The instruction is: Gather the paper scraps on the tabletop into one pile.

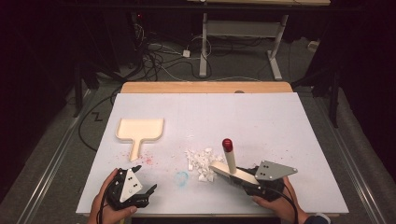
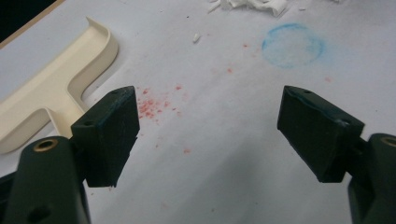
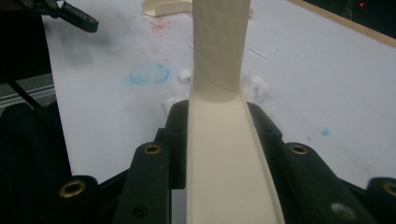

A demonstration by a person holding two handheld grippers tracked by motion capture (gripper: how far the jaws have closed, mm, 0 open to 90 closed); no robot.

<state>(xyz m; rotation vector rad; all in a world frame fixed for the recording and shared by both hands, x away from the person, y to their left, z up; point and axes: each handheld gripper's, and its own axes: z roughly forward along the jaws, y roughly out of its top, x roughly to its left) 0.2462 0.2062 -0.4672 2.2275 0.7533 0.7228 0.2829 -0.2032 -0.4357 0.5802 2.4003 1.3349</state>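
At the left of the high view, the cream plastic dustpan [image 1: 140,129] lies flat on the white worktop [image 1: 261,116], its tray toward the far side and its short handle pointing back at the person. A scatter of red specks [image 1: 148,159] marks the paper just beside the handle's end. In the left gripper view the dustpan [image 2: 56,88] sits at the upper left, close to the near jaw but not touching it, and the red specks [image 2: 154,106] lie between the jaws.

The left tool [image 1: 145,192] rests near the front edge of the worktop, held in the person's left hand [image 1: 105,207]. Its jaws stand wide apart with nothing between them, as the left gripper view [image 2: 208,135] shows plainly.

Toward the middle, a faint blue ring [image 1: 181,178] is stained on the paper, and just beyond it lies a heap of white scraps [image 1: 200,161], seemingly torn paper or foam.

Right of the heap, the right tool [image 1: 239,179], held in the person's right hand [image 1: 275,205], is clamped on the cream handle of a brush [image 1: 228,164]. The brush has a red tip that stands above the scraps. In the right gripper view the jaws [image 3: 219,135] press on both sides of the brush handle [image 3: 219,70], which runs straight up the picture.

No readable writing or brand shows on any item.
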